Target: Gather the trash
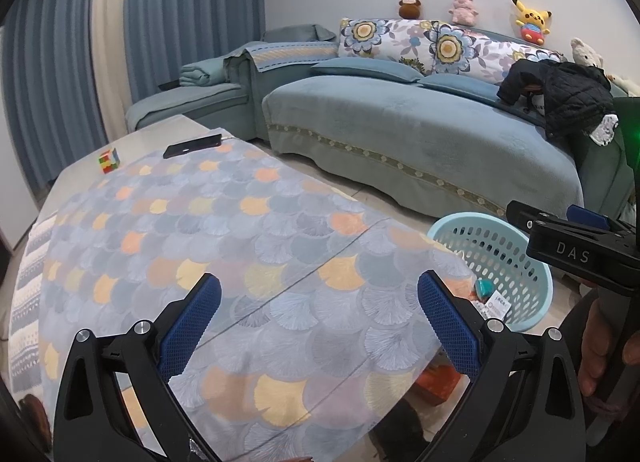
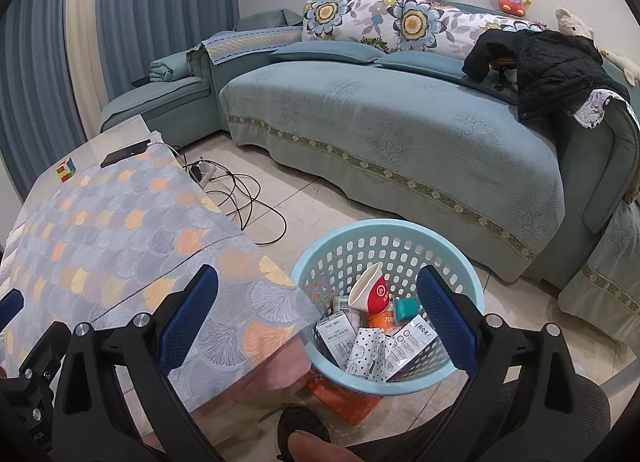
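Note:
A light blue plastic basket (image 2: 400, 230) stands on the floor beside the table and holds trash: a red and white paper cup (image 2: 372, 292), a teal cap (image 2: 406, 308), white boxes and wrappers (image 2: 372, 350). My right gripper (image 2: 318, 326) is open and empty, above the table's corner and the basket. My left gripper (image 1: 320, 326) is open and empty over the patterned tablecloth (image 1: 224, 246). The basket (image 1: 520, 262) shows at the right in the left wrist view, with the right gripper (image 1: 560, 238) above it.
A Rubik's cube (image 1: 109, 161) and a black phone (image 1: 192, 146) lie at the table's far end. Cables and a power strip (image 2: 232, 190) lie on the floor tiles. A blue sofa (image 2: 400, 118) with a black jacket (image 2: 552, 66) stands behind. An orange packet (image 2: 344, 398) lies under the basket.

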Action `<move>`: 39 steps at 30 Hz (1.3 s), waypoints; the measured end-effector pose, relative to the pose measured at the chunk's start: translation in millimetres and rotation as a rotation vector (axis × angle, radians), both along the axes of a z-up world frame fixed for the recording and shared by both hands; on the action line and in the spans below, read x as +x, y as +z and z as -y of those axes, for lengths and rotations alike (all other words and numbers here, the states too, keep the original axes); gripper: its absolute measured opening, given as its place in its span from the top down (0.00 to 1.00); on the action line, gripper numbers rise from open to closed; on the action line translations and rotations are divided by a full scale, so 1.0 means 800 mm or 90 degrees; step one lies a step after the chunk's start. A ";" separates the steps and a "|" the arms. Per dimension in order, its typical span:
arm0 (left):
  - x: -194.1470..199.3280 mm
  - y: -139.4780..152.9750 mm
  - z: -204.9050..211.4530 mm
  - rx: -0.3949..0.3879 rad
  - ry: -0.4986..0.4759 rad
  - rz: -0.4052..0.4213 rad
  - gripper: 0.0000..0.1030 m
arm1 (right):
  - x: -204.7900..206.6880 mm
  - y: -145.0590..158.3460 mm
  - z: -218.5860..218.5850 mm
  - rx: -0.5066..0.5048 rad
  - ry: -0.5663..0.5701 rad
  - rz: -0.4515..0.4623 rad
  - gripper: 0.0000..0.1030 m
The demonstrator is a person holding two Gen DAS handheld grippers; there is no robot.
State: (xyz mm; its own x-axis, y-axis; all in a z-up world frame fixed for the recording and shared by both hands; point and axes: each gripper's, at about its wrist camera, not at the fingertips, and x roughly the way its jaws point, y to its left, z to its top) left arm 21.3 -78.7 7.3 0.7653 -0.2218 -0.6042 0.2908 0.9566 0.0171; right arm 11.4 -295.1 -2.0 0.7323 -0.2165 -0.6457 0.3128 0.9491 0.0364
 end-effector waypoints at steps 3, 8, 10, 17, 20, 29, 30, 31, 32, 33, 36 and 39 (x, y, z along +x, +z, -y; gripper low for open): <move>0.000 0.000 0.000 0.001 0.000 0.000 0.07 | 0.000 0.000 0.000 0.000 -0.001 0.001 0.08; 0.000 -0.002 0.001 0.002 -0.002 -0.002 0.07 | 0.000 0.000 0.000 0.001 0.000 0.001 0.08; 0.000 -0.003 0.000 0.003 -0.003 0.000 0.07 | -0.001 0.000 0.000 0.000 -0.001 0.002 0.08; -0.001 -0.003 0.002 0.003 -0.002 -0.002 0.07 | 0.000 -0.001 0.000 0.001 0.000 0.002 0.08; -0.001 -0.003 0.002 0.002 -0.003 -0.002 0.07 | -0.001 -0.001 0.001 0.001 0.002 0.001 0.08; -0.002 -0.003 0.003 0.003 -0.002 -0.001 0.07 | -0.001 -0.001 0.000 0.001 0.001 0.001 0.08; -0.002 -0.004 0.004 0.003 -0.002 -0.001 0.07 | -0.001 -0.002 0.000 0.002 0.001 0.001 0.08; -0.002 -0.004 0.004 0.003 -0.002 -0.001 0.07 | -0.001 -0.002 0.000 0.002 0.002 0.001 0.08; -0.002 -0.004 0.003 0.003 -0.002 -0.001 0.07 | -0.001 -0.002 0.000 0.002 0.002 0.001 0.08; -0.002 -0.004 0.004 0.003 -0.002 -0.001 0.07 | -0.001 -0.002 -0.001 0.001 0.001 0.000 0.08; -0.002 -0.004 0.004 0.004 -0.002 -0.002 0.07 | -0.001 -0.002 -0.001 0.002 0.003 0.000 0.08; -0.002 -0.005 0.004 0.004 -0.004 -0.003 0.07 | -0.001 -0.001 0.000 0.002 0.003 -0.001 0.08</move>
